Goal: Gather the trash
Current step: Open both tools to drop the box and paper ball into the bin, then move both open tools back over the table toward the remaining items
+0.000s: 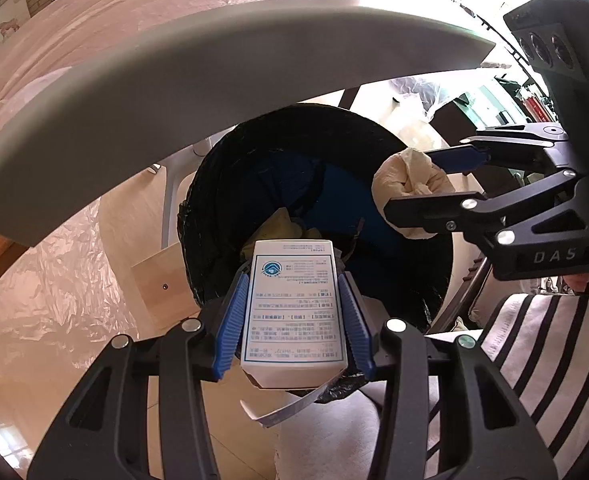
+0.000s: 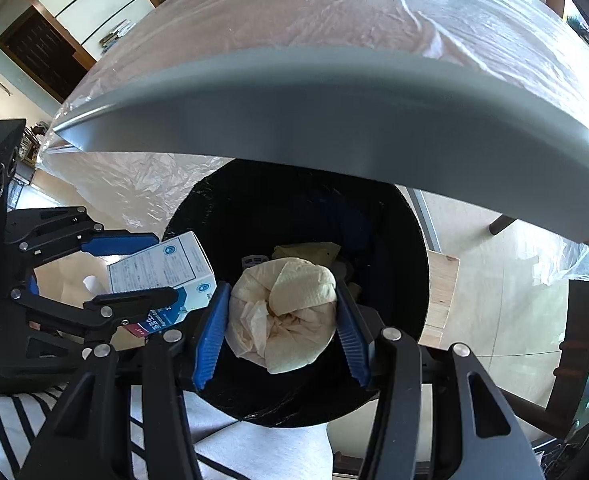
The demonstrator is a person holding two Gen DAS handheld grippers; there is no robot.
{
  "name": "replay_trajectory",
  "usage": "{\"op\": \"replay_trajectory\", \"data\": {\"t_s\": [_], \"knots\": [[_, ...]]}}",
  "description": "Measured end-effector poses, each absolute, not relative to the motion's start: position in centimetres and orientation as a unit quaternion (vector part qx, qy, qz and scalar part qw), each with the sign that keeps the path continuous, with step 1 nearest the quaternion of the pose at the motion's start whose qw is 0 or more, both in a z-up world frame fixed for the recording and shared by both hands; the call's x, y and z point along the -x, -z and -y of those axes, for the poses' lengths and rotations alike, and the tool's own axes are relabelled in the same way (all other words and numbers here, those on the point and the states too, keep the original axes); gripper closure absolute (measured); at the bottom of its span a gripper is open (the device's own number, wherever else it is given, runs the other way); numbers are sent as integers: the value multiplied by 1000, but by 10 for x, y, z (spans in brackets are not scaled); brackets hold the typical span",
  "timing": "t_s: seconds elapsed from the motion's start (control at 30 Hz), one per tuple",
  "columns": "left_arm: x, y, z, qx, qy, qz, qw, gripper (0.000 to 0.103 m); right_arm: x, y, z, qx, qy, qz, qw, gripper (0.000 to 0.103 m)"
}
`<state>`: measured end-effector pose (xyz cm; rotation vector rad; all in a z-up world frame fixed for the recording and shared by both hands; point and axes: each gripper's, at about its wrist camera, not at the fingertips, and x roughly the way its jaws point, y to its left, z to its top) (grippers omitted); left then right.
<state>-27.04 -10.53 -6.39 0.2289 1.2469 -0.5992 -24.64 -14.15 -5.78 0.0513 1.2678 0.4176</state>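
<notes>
Left wrist view: the left hand-held gripper [image 1: 294, 304] clamps a white printed carton [image 1: 292, 308] between its blue pads, poised over the black-lined bin [image 1: 222, 208] at 12 o'clock. At 2 o'clock the right hand-held gripper [image 1: 434, 184] pinches a crumpled paper wad [image 1: 410, 184] above the rim.

Right wrist view: the wad sits squeezed centre-frame over the bin mouth, carton at 9 o'clock, the worktop [image 2: 334, 92] edge overhead. Some trash already lies inside; both pieces remain to be dropped, I judge.

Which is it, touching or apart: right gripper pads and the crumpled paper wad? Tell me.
Touching. The right wrist view shows both blue pads pressed against the paper wad.
</notes>
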Motion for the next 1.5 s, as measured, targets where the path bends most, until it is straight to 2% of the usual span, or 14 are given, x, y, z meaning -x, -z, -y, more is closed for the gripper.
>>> {"op": "replay_trajectory", "data": {"t_s": [0.47, 0.5, 0.53, 0.6, 0.63, 0.8, 0.93, 1.03, 1.17, 1.3, 1.5], "knots": [[259, 70, 114, -117, 277, -570, 765, 56, 242, 75, 145, -9, -180, -596, 783, 52], [259, 70, 114, -117, 279, -567, 766, 56, 242, 74, 146, -11, -181, -592, 785, 52], [259, 68, 115, -120, 280, -563, 769, 55, 242, 72, 147, -14, -182, -588, 788, 41], [258, 65, 115, -130, 272, -554, 776, 38, 243, 68, 154, -29, -180, -581, 793, 25], [259, 64, 113, -128, 271, -550, 780, 33, 244, 66, 158, -35, -179, -577, 796, 25], [258, 49, 103, -96, 278, -548, 783, 33, 254, 49, 169, -41, -181, -563, 805, 25], [258, 18, 90, -59, 299, -530, 791, 32, 267, 15, 175, -26, -201, -537, 818, 25], [261, -19, 88, -40, 332, -498, 800, 24, 274, -22, 174, 0, -227, -494, 839, 23], [257, -66, 93, -57, 356, -421, 832, 5, 265, -58, 178, 26, -214, -442, 871, 16], [225, -76, 111, -110, 328, -376, 860, 5, 211, -80, 191, 41, -156, -405, 900, 10], [164, -63, 146, -122, 322, -375, 861, 5, 115, -92, 227, 33, -116, -394, 911, 9]]}}
